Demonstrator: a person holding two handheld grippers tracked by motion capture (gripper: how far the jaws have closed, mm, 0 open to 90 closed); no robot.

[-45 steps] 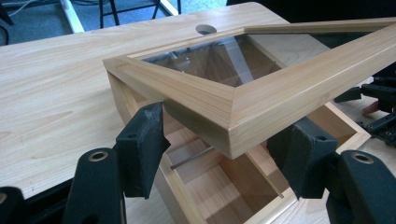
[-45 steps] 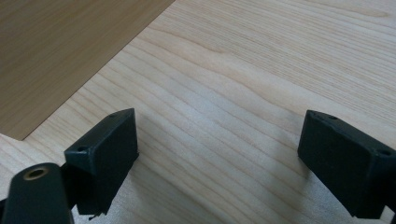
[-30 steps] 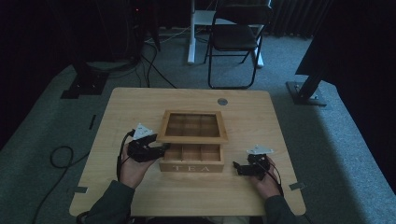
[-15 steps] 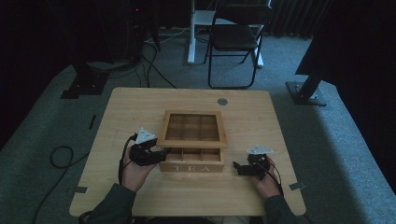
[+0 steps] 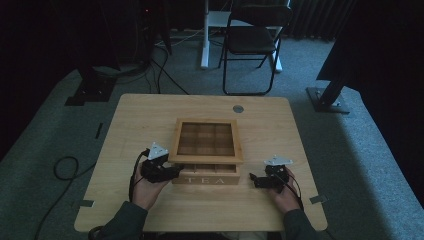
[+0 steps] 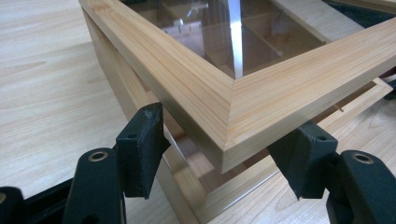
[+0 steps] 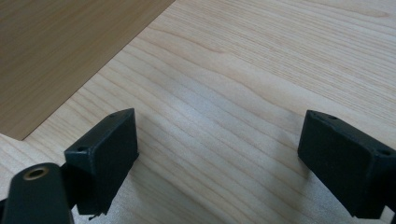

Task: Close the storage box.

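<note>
Left tongs (image 6: 229, 154) are gaping around the raised lid (image 6: 243, 98) corner of the tea box (image 5: 206, 172) mid-counter (image 5: 150, 115); right tongs (image 7: 219, 158) are idling open. Stiff wood (glass pane, fragile): grip the frame edge.

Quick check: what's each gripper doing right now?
Left gripper: open, jaws either side of the lid corner, not clamped.
Right gripper: open, empty, over the table.
</note>
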